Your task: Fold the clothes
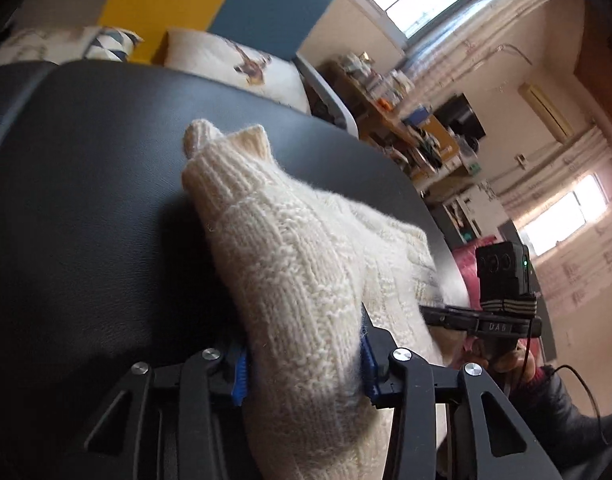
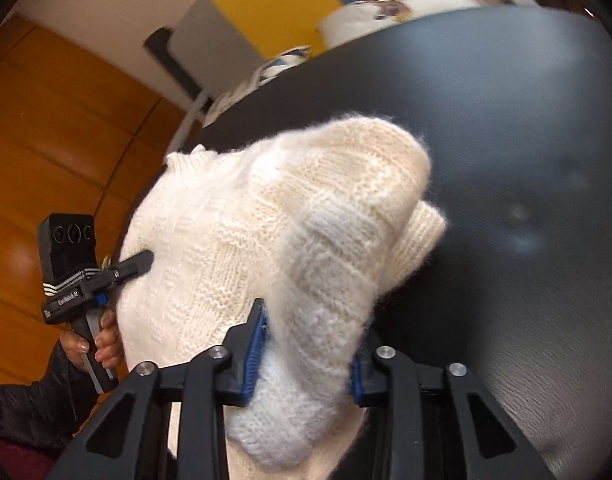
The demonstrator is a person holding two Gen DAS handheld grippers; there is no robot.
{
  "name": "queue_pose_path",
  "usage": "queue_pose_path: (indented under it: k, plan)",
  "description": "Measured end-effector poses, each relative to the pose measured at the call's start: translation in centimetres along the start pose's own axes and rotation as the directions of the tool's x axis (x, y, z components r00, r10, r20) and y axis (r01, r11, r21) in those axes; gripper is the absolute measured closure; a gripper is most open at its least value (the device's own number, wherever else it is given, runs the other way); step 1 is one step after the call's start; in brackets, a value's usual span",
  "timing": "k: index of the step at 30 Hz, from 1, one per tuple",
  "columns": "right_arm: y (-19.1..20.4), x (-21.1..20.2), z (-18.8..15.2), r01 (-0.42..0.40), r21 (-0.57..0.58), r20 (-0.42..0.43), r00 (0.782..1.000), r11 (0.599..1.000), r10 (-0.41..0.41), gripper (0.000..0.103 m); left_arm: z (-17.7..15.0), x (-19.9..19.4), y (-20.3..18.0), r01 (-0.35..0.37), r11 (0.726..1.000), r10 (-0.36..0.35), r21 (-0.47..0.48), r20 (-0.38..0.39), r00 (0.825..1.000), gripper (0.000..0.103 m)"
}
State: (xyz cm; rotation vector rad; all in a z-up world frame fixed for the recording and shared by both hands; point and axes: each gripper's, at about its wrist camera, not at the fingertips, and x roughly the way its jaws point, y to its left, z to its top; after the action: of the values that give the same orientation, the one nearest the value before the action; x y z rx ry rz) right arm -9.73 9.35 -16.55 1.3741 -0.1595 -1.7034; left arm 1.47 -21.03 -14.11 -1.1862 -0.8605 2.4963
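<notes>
Soft, fuzzy, light cream knit sweater [image 1: 306,264] heaped on the black desk [image 1: 85,200], bunched folds clenched between both left gripper [image 1: 303,376] and right gripper [image 2: 306,356] jaws; best gripped through thick folds.

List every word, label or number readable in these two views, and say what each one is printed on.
"DAS": pale letters, only roughly legible, on the bar of the right gripper, seen from the left wrist view.
A white label on the bar of the left gripper, seen from the right wrist view: too blurred to read.
The cream sweater and black table carry no text.
</notes>
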Motion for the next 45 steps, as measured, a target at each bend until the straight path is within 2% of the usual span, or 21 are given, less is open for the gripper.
queue_pose_path:
  k: [4, 6, 8, 11, 15, 17, 21, 27, 30, 32, 33, 35, 36, 37, 40, 42, 43, 45]
  plan:
    - [4.0, 3.2, 2.2, -0.069, -0.107, -0.047, 0.997, 0.992, 0.064, 0.079, -1.5, -4.9, 0.4, -0.081, 0.996, 0.085, -0.033, 0.129, 0.988, 0.06]
    - [7.4, 6.0, 3.2, -0.105, -0.173, -0.091, 0.992, 0.979, 0.09, 0.08, -2.4, -8.4, 1.3, -0.129, 0.99, 0.138, -0.057, 0.191, 0.972, 0.06]
    - [10.7, 8.8, 4.3, -0.143, -0.236, -0.137, 0.984, 0.961, 0.112, 0.08, -3.6, -11.7, 2.2, -0.18, 0.978, 0.201, -0.102, 0.25, 0.947, 0.06]
    - [15.7, 13.0, 5.9, -0.203, -0.326, -0.207, 0.968, 0.923, 0.139, 0.08, -5.9, -16.7, 4.4, -0.264, 0.945, 0.316, -0.195, 0.32, 0.893, 0.06]
    - [22.4, 18.6, 8.1, -0.287, -0.432, -0.303, 0.939, 0.855, 0.162, 0.08, -8.8, -21.9, 8.3, -0.313, 0.89, 0.425, -0.332, 0.354, 0.833, 0.06]
    - [25.4, 21.2, 8.7, -0.322, -0.47, -0.347, 0.924, 0.822, 0.164, 0.08, -10.0, -23.9, 10.2, -0.325, 0.861, 0.467, -0.391, 0.358, 0.809, 0.06]
    - [29.8, 26.1, 9.7, -0.354, -0.494, -0.399, 0.904, 0.794, 0.154, 0.08, -12.0, -27.0, 13.7, -0.329, 0.811, 0.527, -0.484, 0.36, 0.77, 0.06]
    - [35.2, 31.1, 11.2, -0.334, -0.552, -0.437, 0.896, 0.764, 0.076, 0.08, -12.9, -29.7, 19.3, -0.318, 0.73, 0.597, -0.605, 0.338, 0.728, 0.06]
    - [36.3, 33.5, 11.8, -0.309, -0.555, -0.455, 0.89, 0.772, 0.029, 0.079, -12.8, -30.2, 21.7, -0.315, 0.69, 0.626, -0.651, 0.319, 0.712, 0.059]
    - [36.5, 35.0, 12.3, -0.291, -0.538, -0.457, 0.889, 0.791, 0.017, 0.073, -13.1, -30.9, 23.2, -0.304, 0.668, 0.637, -0.679, 0.311, 0.705, 0.059]
    - [36.3, 35.7, 12.8, -0.289, -0.512, -0.46, 0.887, 0.809, 0.026, 0.068, -13.3, -31.0, 23.7, -0.287, 0.666, 0.627, -0.689, 0.309, 0.715, 0.057]
    - [35.5, 35.9, 13.4, -0.306, -0.438, -0.481, 0.874, 0.845, 0.067, 0.066, -13.6, -31.1, 24.5, -0.275, 0.645, 0.623, -0.713, 0.282, 0.729, 0.053]
    - [35.6, 35.4, 13.8, -0.301, -0.443, -0.466, 0.882, 0.844, 0.07, 0.066, -13.8, -31.2, 24.8, -0.259, 0.639, 0.615, -0.724, 0.279, 0.738, 0.051]
    - [36.0, 34.9, 14.2, -0.288, -0.467, -0.439, 0.896, 0.836, 0.064, 0.066, -14.0, -31.4, 24.7, -0.251, 0.64, 0.609, -0.726, 0.281, 0.741, 0.047]
    - [37.9, 32.4, 15.0, -0.249, -0.562, -0.337, 0.94, 0.789, 0.057, 0.065, -13.8, -31.3, 22.7, -0.291, 0.612, 0.64, -0.735, 0.245, 0.729, 0.042]
    - [39.3, 30.5, 15.0, -0.266, -0.618, -0.301, 0.949, 0.74, 0.09, 0.066, -14.0, -31.8, 21.6, -0.327, 0.603, 0.664, -0.727, 0.231, 0.711, 0.04]
    - [40.3, 29.7, 14.7, -0.291, -0.644, -0.305, 0.946, 0.708, 0.111, 0.066, -14.1, -32.1, 21.0, -0.343, 0.599, 0.678, -0.724, 0.23, 0.698, 0.04]
    - [42.4, 28.6, 13.5, -0.346, -0.694, -0.336, 0.931, 0.631, 0.141, 0.066, -14.6, -33.0, 19.4, -0.393, 0.579, 0.727, -0.715, 0.234, 0.646, 0.04]
